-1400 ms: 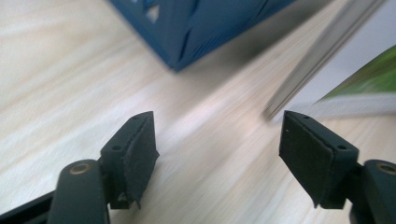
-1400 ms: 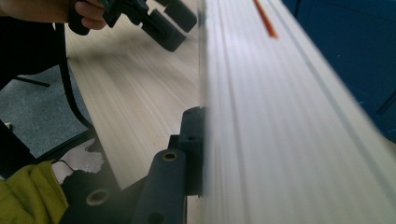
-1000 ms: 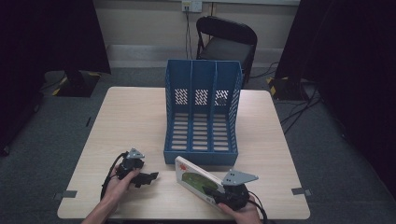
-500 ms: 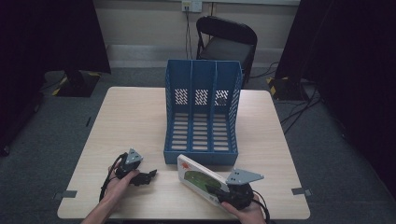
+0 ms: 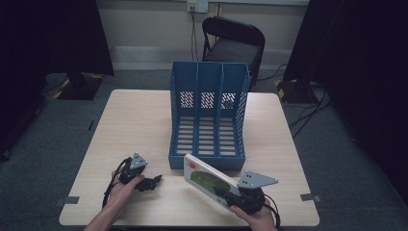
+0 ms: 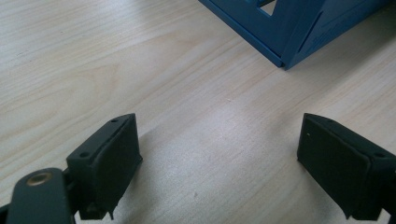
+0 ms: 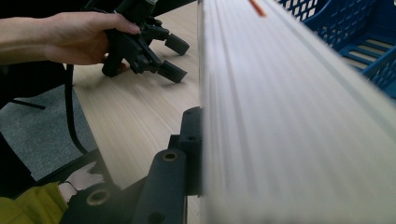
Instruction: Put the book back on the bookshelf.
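Note:
A blue three-slot file rack stands at the middle of the table, its open front facing me. My right gripper is shut on a white book with a green and orange cover, held tilted just in front of the rack's right slot. In the right gripper view the book's page edges run up the frame beside one black jaw, with the rack behind. My left gripper rests open on the table at front left; its jaws stand wide apart over bare wood, the rack's corner ahead.
The light wood table has bare room to the left of the rack and along the front. A black folding chair stands behind the table. Cables run on the grey carpet at right. Tape marks lie by the front corners.
The right gripper has carried the book slightly forward and right, toward the rack's front. The left gripper has stayed in place.

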Demonstrator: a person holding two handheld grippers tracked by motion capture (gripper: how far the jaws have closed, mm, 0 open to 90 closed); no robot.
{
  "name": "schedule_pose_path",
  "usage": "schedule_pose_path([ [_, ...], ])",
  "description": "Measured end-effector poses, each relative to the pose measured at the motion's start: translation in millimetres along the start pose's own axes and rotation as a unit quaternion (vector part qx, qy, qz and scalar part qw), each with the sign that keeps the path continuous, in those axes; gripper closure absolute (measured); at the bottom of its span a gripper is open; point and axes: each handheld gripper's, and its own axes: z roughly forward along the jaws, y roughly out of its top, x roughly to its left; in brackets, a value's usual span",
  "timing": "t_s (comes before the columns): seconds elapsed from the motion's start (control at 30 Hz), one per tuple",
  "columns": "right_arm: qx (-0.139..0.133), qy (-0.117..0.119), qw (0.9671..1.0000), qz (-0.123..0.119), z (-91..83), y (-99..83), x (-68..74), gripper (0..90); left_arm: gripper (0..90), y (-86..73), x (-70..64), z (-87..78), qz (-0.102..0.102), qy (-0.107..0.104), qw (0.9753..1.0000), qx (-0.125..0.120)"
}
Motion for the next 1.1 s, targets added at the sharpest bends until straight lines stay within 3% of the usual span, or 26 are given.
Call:
schedule_pose_path([
  [0.7,-0.032,-0.012,0.9991,-0.024,-13.2,26.7,1.5,76.7,11.1,0.8,-0.5,1.1,0.002,0.0,1.0,0.001],
  [1.1,-0.05,-0.031,0.9981,-0.017,-19.3,41.1,-8.2,76.8,11.1,0.9,-0.4,1.0,0.002,-0.001,1.0,0.001],
])
